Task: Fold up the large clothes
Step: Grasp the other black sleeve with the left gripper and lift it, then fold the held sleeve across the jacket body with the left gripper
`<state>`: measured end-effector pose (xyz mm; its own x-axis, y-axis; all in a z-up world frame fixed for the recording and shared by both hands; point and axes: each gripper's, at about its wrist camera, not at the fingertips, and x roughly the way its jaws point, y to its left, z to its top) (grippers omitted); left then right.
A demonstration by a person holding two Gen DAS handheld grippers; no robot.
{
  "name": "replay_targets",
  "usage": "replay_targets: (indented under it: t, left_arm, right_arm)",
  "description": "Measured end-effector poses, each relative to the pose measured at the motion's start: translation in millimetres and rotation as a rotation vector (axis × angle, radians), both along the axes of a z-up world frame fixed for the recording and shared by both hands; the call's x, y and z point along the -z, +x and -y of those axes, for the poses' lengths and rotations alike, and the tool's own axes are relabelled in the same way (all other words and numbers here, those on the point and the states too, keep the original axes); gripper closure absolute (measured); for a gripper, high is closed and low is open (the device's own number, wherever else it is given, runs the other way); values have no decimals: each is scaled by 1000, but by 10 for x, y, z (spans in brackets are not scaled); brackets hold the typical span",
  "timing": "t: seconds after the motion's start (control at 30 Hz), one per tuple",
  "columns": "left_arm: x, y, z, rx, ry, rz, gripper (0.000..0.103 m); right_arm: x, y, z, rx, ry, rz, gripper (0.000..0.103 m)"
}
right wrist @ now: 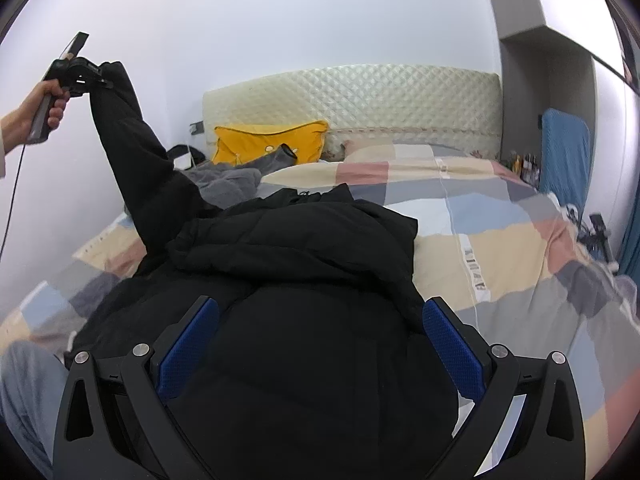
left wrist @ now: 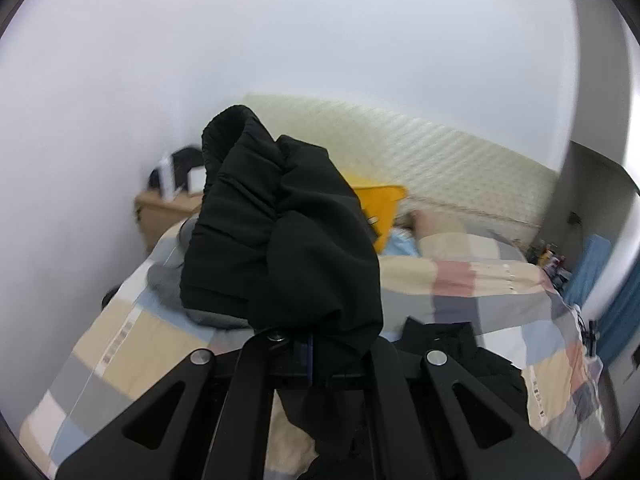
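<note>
A black padded jacket lies spread on the checked bedspread. My left gripper is shut on the jacket's sleeve cuff, which bunches up in front of its camera. In the right wrist view the left gripper holds that sleeve raised high at the left, above the bed. My right gripper is open, its blue pads spread wide just over the jacket's body, with nothing between them.
A yellow pillow and a grey garment lie near the quilted headboard. A wooden bedside table stands at the far left. A blue panel and small clutter are at the bed's right side.
</note>
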<state>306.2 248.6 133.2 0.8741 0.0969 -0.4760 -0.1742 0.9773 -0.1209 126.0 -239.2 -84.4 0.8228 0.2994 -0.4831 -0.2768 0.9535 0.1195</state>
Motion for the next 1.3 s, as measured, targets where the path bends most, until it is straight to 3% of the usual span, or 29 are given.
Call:
replay_targets:
  t: [0.17,0.27,0.5,0.67,0.93,1.07,1.3]
  left_arm:
    - [-4,69,456,65,-18,38,100]
    - [99,151,822,159,-25,37,100]
    - [388,320,1786,323,-48,37,100]
    - [687,488,2473,400,-1,7,100]
    - [1522,524,3173,522,29,-18,100]
    - [2071,621,3483,586,37,-101,100]
    - [2748,785,3867,595,100,-227,100]
  right_arm:
    - [-9,-18,164,53,27,-5,0]
    - [-31,-74,223,84,24,12,0]
    - [-39,-120,315,110,29,36,0]
    - [9,-98,427,125,59,23,0]
    - [55,-105,515,190,48,36,0]
    - [140,-15,591,206,70,-3,0]
    - [234,120,647,249,67,-27,0]
